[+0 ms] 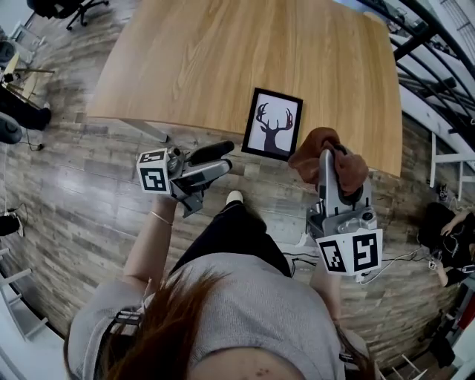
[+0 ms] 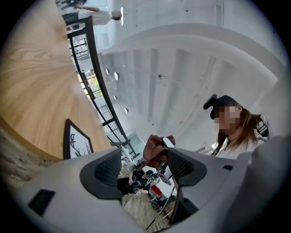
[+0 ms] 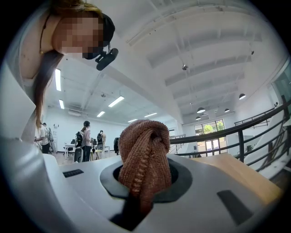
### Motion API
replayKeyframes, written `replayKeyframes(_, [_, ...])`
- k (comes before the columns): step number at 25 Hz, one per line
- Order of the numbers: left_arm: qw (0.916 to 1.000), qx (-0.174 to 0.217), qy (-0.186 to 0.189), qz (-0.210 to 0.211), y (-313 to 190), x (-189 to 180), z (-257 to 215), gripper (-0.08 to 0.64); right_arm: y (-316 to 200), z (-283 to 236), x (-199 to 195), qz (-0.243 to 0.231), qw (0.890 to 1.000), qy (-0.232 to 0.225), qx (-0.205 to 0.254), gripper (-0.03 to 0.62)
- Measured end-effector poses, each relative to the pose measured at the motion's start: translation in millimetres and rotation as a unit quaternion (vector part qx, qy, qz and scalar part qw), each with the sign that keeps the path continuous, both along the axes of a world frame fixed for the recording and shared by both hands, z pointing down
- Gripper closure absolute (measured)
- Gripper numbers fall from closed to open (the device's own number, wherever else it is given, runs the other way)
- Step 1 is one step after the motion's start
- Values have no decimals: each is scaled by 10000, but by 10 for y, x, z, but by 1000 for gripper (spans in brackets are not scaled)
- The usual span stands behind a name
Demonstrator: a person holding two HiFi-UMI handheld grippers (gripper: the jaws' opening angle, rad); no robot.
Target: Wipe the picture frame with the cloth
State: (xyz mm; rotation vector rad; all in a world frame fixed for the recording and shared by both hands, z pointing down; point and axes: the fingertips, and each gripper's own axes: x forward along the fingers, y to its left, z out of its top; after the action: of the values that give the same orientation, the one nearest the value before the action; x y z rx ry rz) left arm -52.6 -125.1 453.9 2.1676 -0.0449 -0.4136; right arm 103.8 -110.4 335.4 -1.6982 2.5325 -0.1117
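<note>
A black picture frame with a deer silhouette lies flat near the front edge of the wooden table. My right gripper is held just right of the frame, level with the table edge, shut on a bunched brown cloth. In the right gripper view the cloth sticks up from between the jaws of that gripper. My left gripper hovers off the table, front-left of the frame, open and empty. The left gripper view shows the frame on edge and the cloth beyond that gripper.
A black railing runs along the table's right side. An office chair stands at the far left, and cables lie on the wooden floor. Someone sits at the right edge. People stand far back in the hall.
</note>
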Motion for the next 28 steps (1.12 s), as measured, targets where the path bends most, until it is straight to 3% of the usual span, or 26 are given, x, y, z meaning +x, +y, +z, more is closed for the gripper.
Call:
replayKeyframes(3, [9971,612,-443,80,250,181,-235,262,213,-82,2,-66,9999,-31,108,518])
replayKeyframes(6, [9927,1022,-634,-49,572,330,-453,313,543,-124,10,-142,9998,-58,141,518])
replayKeyframes(8, [9885,1303,-665,-393,788,403,-556,344,806,-152,38,-169,9997,-76,146,518])
replayKeyframes(10, [9832,1456,-690,-861,1001,441,-601,453,1091,-176,80,-180,9997,-66,144,518])
replayKeyframes(13, [9751,1513,-672,-1473,1294,468,-671,546,1489,-181,143,-208,9996,-10,167,518])
replayKeyframes(16, [9684,1575,-773,-1773,1573,564,-769,552,1794,-170,178,-240,9996,-39,117,518])
replayKeyframes(22, [9519,1710,-1370,-2139,2088,739,-1051,552,2326,-389,48,-413,9989,-102,214,518])
replayKeyframes(28, [9243,2362,-2033,-2206,2334,886,-1295,552,2535,-582,-54,-399,9983,-78,420,518])
